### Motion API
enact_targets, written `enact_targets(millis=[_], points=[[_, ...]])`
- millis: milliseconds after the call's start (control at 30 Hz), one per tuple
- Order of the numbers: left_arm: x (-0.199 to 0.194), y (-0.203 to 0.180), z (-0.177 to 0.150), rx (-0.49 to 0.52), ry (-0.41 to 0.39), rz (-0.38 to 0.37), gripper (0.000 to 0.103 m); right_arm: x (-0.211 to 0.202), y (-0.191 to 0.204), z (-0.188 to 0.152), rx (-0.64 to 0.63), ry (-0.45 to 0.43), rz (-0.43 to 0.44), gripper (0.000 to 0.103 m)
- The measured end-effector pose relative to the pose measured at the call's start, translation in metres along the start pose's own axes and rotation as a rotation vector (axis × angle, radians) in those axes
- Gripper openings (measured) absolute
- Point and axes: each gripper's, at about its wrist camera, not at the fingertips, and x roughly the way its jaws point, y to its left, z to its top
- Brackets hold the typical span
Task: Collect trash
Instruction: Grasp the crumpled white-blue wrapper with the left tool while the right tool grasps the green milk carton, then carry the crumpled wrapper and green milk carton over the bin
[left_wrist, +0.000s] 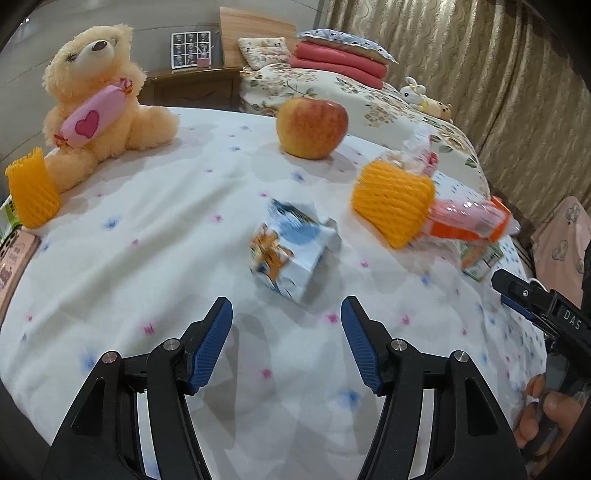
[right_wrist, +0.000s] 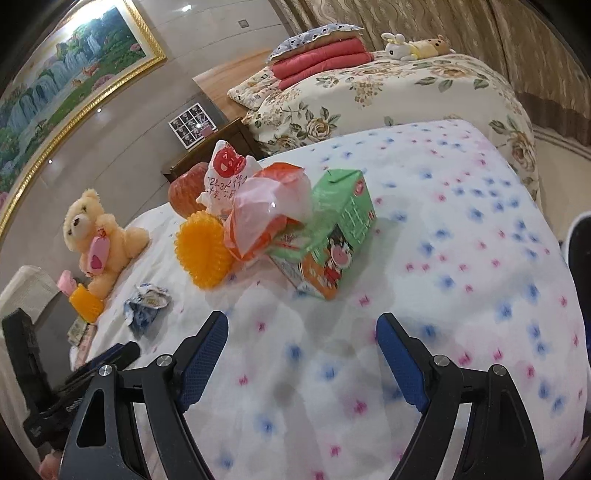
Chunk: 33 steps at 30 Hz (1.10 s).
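Observation:
A crumpled blue and white wrapper (left_wrist: 291, 247) lies on the flowered bedspread (left_wrist: 147, 258) just ahead of my left gripper (left_wrist: 286, 314), which is open and empty. To its right sit an orange foam fruit net (left_wrist: 391, 203), an orange plastic wrapper (left_wrist: 469, 221) and a green and orange carton (left_wrist: 480, 262). In the right wrist view the same pile shows: foam net (right_wrist: 203, 251), plastic wrapper (right_wrist: 269, 210), carton (right_wrist: 332, 236), crumpled wrapper (right_wrist: 146, 302). My right gripper (right_wrist: 303, 328) is open and empty, short of the carton.
An apple (left_wrist: 312, 127) and a teddy bear (left_wrist: 99, 99) sit farther back; a second foam net (left_wrist: 31, 192) stands at the left edge. A second bed (right_wrist: 388, 85) with pillows lies behind, with a nightstand (left_wrist: 192, 85) and curtains (left_wrist: 480, 74).

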Motion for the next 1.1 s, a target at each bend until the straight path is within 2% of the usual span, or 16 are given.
enact_targets(millis=[400,500,533,600,667,767,1100], points=[[0.022,-0.007,0.018,0.038,0.009,-0.009,0.061,0.029,0.004,0.021,-0.028,0.003,-0.079,0.080],[0.025,-0.011,0.019,0.050,0.018,-0.021,0.048,0.033,0.000,0.025,-0.022,0.007,-0.095,0.072],[0.026,-0.012,0.019,0.052,0.022,-0.027,0.040,0.033,-0.002,0.026,-0.021,0.005,-0.100,0.068],[0.028,-0.015,0.018,0.060,0.031,-0.044,0.032,0.033,-0.005,0.028,-0.020,0.002,-0.107,0.057],[0.026,-0.020,0.017,0.066,0.028,-0.060,0.030,0.031,-0.008,0.028,-0.012,-0.002,-0.109,0.041],[0.021,-0.028,0.012,0.081,0.021,-0.081,0.029,0.023,-0.014,0.026,-0.001,-0.014,-0.105,0.034],[0.008,-0.084,-0.010,0.151,0.054,-0.200,0.026,-0.015,-0.033,0.011,-0.006,-0.040,-0.088,0.033]])
